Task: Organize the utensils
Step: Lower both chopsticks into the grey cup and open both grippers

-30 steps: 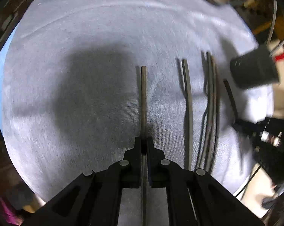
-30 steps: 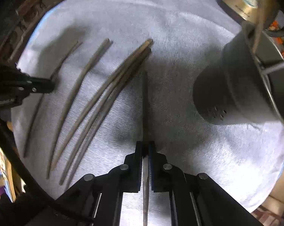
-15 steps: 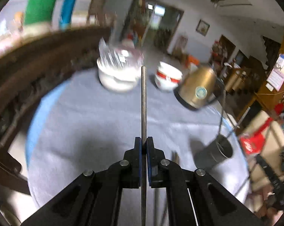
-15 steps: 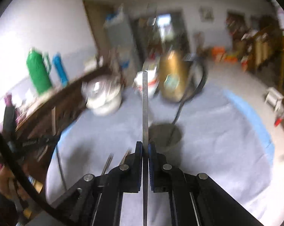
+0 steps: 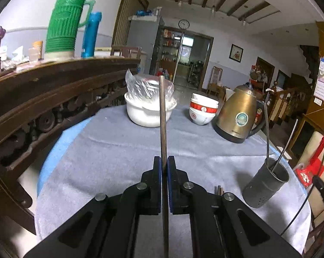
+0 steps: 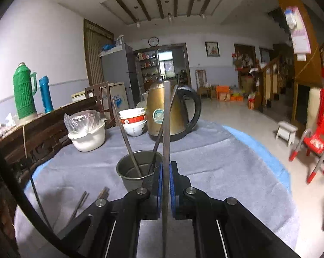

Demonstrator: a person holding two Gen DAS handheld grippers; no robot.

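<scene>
My left gripper (image 5: 164, 161) is shut on a dark chopstick (image 5: 162, 116) that sticks out straight ahead, lifted above the grey cloth. My right gripper (image 6: 165, 166) is shut on another chopstick (image 6: 166, 120), also raised off the table. A dark metal utensil cup (image 6: 138, 172) with two chopsticks leaning in it stands just ahead and left of the right gripper; in the left wrist view the cup (image 5: 265, 183) stands at the right. More chopsticks (image 6: 82, 200) lie on the cloth at the lower left of the right wrist view.
On the round table (image 5: 101, 146) stand a white pot with a plastic bag (image 5: 149, 107), stacked red-and-white bowls (image 5: 202, 110) and a brass kettle (image 5: 239, 116). A carved wooden bench back (image 5: 43, 99) runs along the left. Red chairs (image 6: 317, 137) stand on the floor at the right.
Both grippers have lifted their chopsticks off the cloth and tilted up from looking down at the table to looking across it. The remaining chopsticks stayed on the cloth.
</scene>
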